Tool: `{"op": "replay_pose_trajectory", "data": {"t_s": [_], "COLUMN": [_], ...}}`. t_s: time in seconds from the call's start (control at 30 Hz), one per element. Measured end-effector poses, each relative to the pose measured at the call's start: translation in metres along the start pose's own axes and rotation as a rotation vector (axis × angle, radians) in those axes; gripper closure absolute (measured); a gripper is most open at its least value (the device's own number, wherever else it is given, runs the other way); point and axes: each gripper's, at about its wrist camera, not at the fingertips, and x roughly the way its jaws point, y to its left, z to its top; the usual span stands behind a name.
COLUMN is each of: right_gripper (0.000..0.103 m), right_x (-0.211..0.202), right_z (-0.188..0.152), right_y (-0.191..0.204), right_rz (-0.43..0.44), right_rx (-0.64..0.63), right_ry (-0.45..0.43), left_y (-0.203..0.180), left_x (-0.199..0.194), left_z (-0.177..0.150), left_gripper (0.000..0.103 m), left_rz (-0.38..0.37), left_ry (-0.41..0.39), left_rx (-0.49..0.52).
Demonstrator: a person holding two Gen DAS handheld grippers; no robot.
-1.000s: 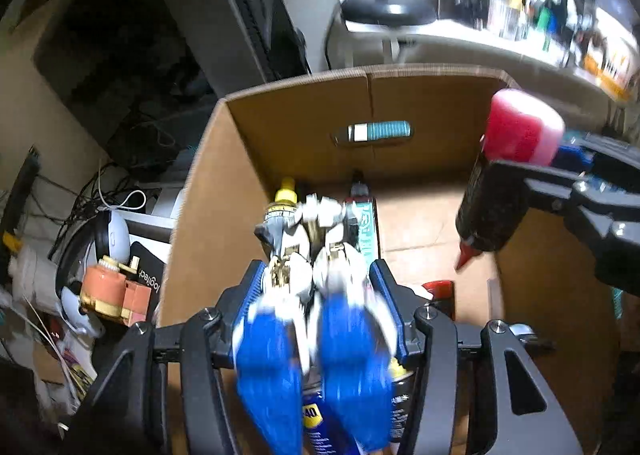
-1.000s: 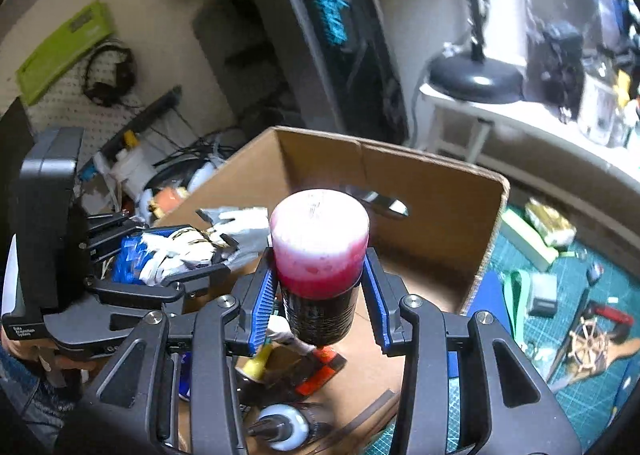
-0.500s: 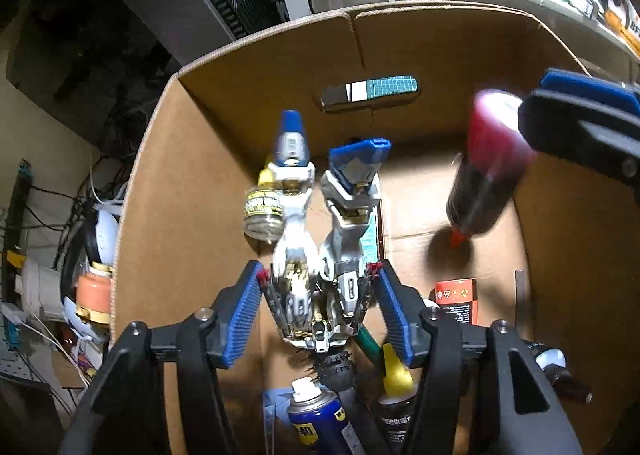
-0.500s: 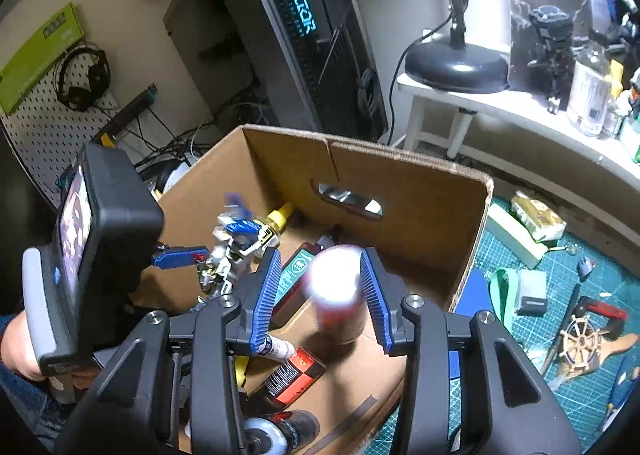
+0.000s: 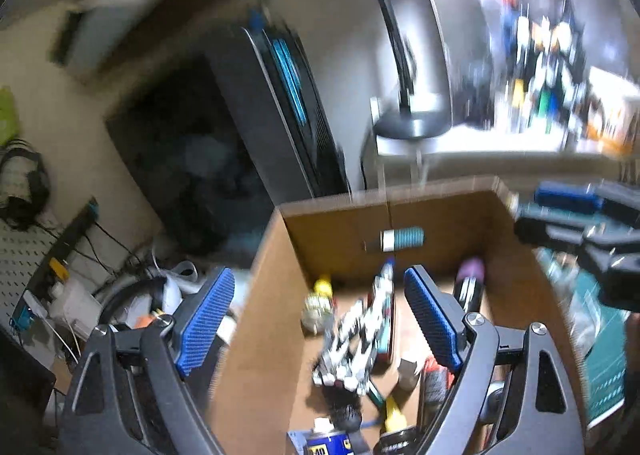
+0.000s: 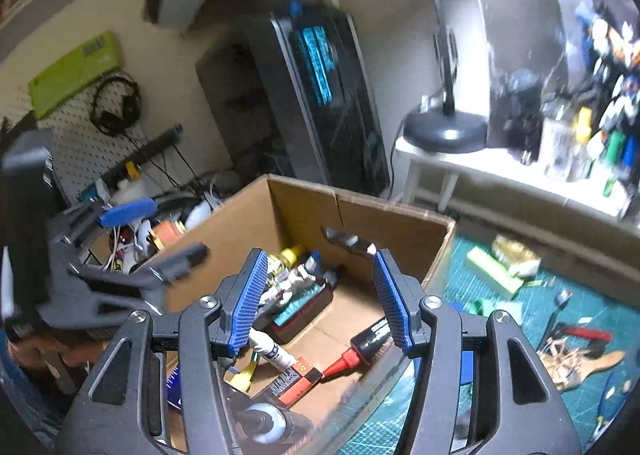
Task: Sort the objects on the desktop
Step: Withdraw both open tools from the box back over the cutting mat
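Both drops look done; both grippers are empty and above the open brown cardboard box (image 6: 400,227).

Left gripper (image 5: 320,319): jaws wide apart, just been opening, nothing between the pads. The white-and-blue robot model figure (image 5: 356,339) lies flat on the box floor, below and slightly right of the gripper's centre line in the left wrist view. Its long axis runs diagonally, from lower left up toward the box's far wall. Blurred, so which end is the head can't be told.

Right gripper (image 6: 316,295): jaws apart, also just been opening, nothing clamped. The black bottle with a red nozzle and pink base (image 6: 360,343) lies on its side on the box floor, under the right-hand pad in the right wrist view. Nozzle points lower left; long axis diagonal.

Judgement: next picks are outside the box. Loose items sit on the green cutting-mat tabletop (image 6: 520,319), right of the box in the right wrist view. Right gripper is nearer; left would have to cross the box.
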Motion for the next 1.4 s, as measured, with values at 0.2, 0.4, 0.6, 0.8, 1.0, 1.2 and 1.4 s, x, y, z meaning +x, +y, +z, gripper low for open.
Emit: {"op": "replay_pose_trajectory", "data": {"t_s": [0.2,0.4,0.6,0.8,1.0,1.2,1.4], "right_gripper": [0.049,0.049,0.048,0.046,0.045,0.04,0.04], "right_x": [-0.056,-0.108,-0.151,-0.183,-0.214,-0.239,-0.261], "right_z": [-0.006,-0.021,-0.049,-0.076,-0.091,-0.11,-0.127], "right_y": [0.012,0.025,0.029,0.02,0.01,-0.01,-0.048], "right_rz": [0.004,-0.035,-0.104,-0.173,-0.258,-0.366,-0.454], "right_rx": [-0.043,-0.083,-0.095,-0.07,-0.045,-0.01,0.093], "right_ry": [-0.106,-0.19,-0.244,-0.241,-0.248,-0.235,-0.219], "left_y": [0.021,0.017,0.005,-0.009,-0.033,-0.07,-0.117], "left_x": [-0.074,-0.113,-0.127,-0.129,-0.126,-0.119,-0.113], "left_z": [-0.008,-0.034,-0.057,-0.069,-0.066,-0.061,-0.055], "left_gripper": [0.004,0.004,0.004,0.004,0.004,0.004,0.004], "left_rz": [-0.037,-0.068,-0.115,-0.166,-0.223,-0.306,-0.44], "left_ry": [-0.142,-0.186,-0.212,-0.231,-0.252,-0.251,-0.24], "left_rx": [-0.104,-0.139,-0.165,-0.187,-0.157,-0.11,-0.053]}}
